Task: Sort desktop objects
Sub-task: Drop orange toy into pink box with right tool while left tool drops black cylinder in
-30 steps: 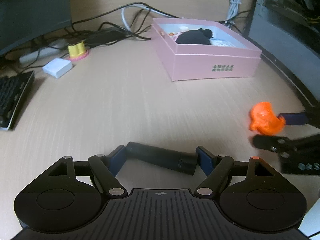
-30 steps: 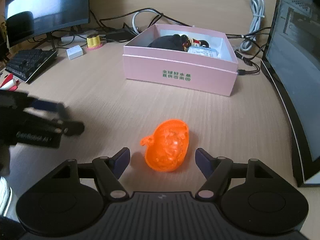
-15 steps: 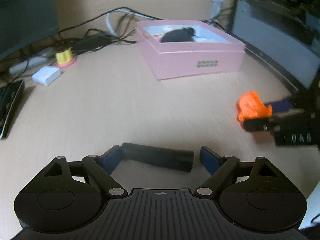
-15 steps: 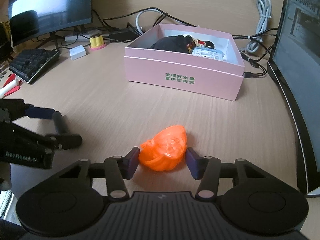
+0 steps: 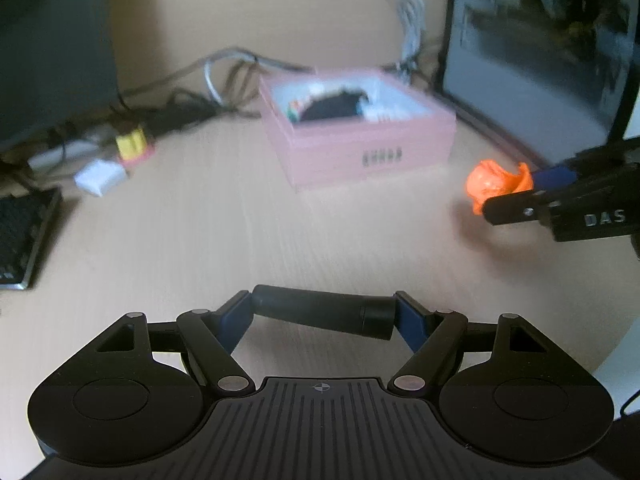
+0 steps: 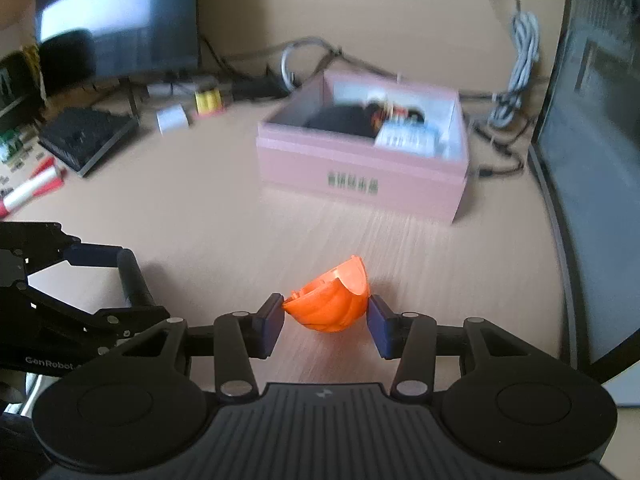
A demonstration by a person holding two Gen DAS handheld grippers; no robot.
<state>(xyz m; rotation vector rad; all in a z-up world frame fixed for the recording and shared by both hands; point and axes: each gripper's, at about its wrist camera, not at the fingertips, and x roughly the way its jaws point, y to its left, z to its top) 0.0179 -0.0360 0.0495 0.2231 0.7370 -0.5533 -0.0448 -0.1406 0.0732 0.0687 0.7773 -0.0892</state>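
Spanning the left gripper [image 5: 324, 314] jaws, black cylinder [image 5: 320, 316] pinched endwise.

Both wrist views were soft with motion blur: the pink box [image 6: 362, 178] and the cables [image 5: 224, 80] behind it smeared, while the gripper bodies in the foreground stayed sharp. Daylight was even and moderately bright on the worktop [image 5: 200, 232], with a pale glare on the monitor [image 6: 116, 20] at upper left. Shadows under the held objects were faint. Fisheye curvature bent the edges and darkened the corners.
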